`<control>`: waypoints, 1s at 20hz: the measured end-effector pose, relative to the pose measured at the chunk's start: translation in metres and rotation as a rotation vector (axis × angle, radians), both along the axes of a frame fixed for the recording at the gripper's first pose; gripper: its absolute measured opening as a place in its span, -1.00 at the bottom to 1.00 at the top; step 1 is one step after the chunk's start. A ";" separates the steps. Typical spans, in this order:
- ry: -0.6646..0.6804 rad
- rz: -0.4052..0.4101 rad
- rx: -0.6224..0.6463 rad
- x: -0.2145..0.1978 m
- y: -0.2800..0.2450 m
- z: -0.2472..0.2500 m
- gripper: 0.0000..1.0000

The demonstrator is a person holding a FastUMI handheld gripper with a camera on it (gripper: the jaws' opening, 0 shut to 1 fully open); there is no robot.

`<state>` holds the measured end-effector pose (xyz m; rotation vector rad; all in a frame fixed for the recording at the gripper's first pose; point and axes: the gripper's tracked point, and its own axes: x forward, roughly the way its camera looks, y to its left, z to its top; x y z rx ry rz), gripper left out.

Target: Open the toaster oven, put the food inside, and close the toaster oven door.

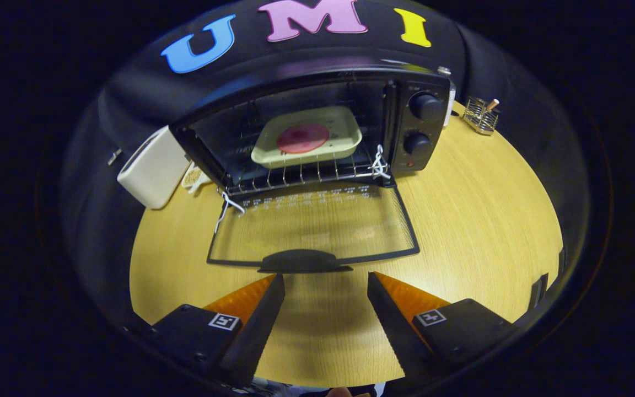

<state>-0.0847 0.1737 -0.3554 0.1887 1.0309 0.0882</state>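
Black toaster oven (317,127) standing open on the wooden table (477,220), food already inside.

Glass door (315,229) folded flat toward the near side, dark handle (303,261) just ahead of the fingertips. Gripper (326,286) held near and low over the table, fingers spread apart, gripping nothing. Cream tray (307,137) resting on the wire rack (301,173) inside the cavity, with a round reddish slice of food (302,138) lying at its centre. Two dark knobs (422,124) stacked on the right front panel. White cord loops (379,160) at the rack's near corners. Cream boxy appliance (152,165) just left of the oven; small wire holder (482,117) far right.
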 end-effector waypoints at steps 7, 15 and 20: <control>0.048 0.037 -0.081 0.002 0.012 -0.037 1.00; 0.025 0.005 -0.131 0.015 0.017 -0.044 1.00; -0.024 0.009 -0.121 0.015 0.015 -0.028 1.00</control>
